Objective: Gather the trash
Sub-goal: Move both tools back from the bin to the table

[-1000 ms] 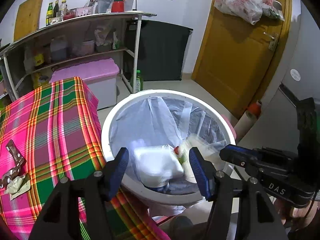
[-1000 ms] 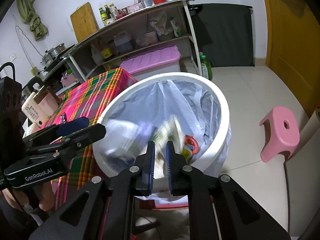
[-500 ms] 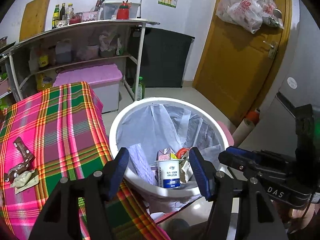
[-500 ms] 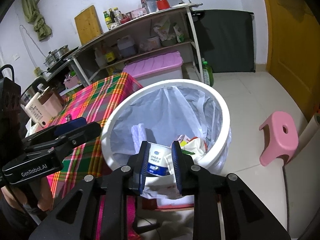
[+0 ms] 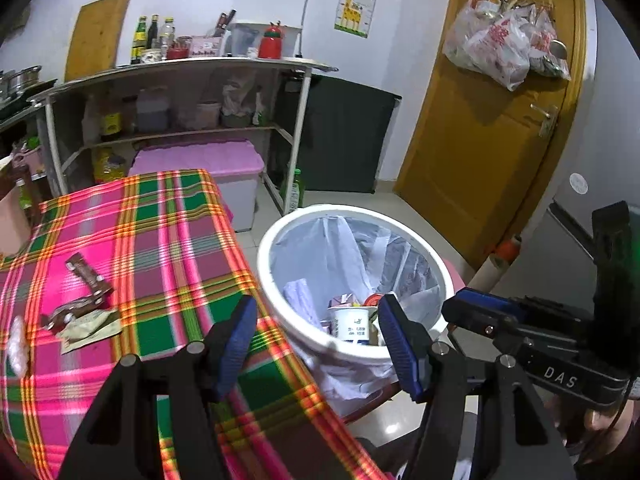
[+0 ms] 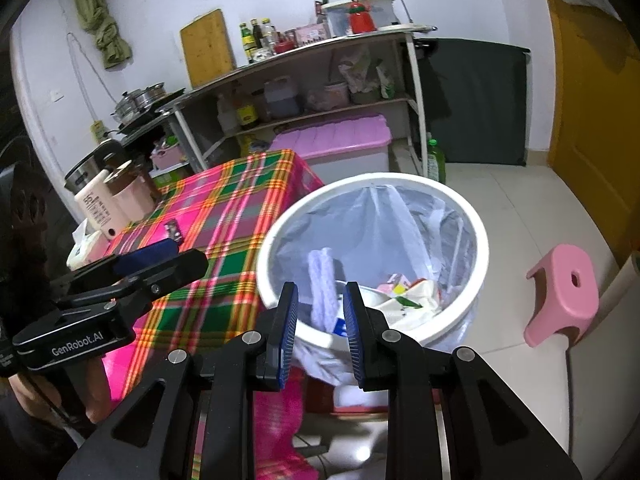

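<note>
Bin [image 5: 276,312]: white, lined with a clear bag [image 5: 348,248]; stands on the floor at the 3 o'clock edge of the plaid surface [image 5: 168,240]; holds a yoghurt cup [image 5: 352,322], cartons and paper scraps.

Left gripper [image 5: 314,336]: fingers [image 5: 236,336] spread wide, nothing between the pads; cup and bin rim seen in the gap beyond, untouched; angled downward, over the surface's edge where it meets the bin.

Right gripper [image 6: 320,328]: fingers [image 6: 286,332] have just been opening, parted narrowly, released; nothing gripped; the bin's near rim and a strip of white paper [image 6: 322,296] lie past the tips at 12 o'clock; tilted downward above the bin's near side.

Wrappers [image 5: 86,308]: brown and pale, loose on the surface at 10 o'clock from the left fingers, well apart from them.

Stool [image 6: 564,292]: pink, on the floor at 3 o'clock of the bin.
</note>
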Demonstrator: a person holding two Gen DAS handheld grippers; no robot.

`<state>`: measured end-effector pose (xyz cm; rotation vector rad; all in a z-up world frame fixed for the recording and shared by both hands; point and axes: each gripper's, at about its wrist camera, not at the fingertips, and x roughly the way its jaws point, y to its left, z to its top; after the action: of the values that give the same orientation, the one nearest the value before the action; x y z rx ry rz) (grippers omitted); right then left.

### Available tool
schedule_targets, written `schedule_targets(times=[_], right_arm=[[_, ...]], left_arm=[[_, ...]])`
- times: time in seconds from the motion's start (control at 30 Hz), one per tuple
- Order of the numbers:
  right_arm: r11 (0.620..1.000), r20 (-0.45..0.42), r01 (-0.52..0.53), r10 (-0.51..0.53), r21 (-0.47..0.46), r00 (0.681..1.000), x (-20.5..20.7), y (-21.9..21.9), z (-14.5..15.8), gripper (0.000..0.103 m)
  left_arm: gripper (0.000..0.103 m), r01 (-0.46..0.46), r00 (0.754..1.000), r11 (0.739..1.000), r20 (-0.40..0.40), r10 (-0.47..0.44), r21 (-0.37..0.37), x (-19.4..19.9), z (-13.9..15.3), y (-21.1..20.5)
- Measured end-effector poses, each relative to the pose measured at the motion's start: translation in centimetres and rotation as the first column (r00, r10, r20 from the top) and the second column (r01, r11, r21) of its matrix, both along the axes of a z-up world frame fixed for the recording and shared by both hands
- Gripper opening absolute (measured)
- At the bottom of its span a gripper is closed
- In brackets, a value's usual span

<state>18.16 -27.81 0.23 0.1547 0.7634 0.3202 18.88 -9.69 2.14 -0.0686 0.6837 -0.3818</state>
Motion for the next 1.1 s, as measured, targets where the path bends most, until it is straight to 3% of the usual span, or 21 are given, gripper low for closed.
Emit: schedule_targets(times=[0.73, 1.1], right_arm=[[0.983, 0.000, -0.184, 0.184, 0.001, 0.983, -2.3, 7.0, 0.0, 0.024], [0.964, -0.014, -0.265, 0.265, -0.012, 0.964, -1.9, 10.2, 0.0, 0.024]], left_arm=[[0.065, -0.176, 0.984, 0.984, -0.002, 0.176, 0.016, -4.9, -1.5, 7.0], [0.065, -0.286, 0.958, 0.958, -0.013, 0.286, 0.016, -6.1, -2.1, 11.6]])
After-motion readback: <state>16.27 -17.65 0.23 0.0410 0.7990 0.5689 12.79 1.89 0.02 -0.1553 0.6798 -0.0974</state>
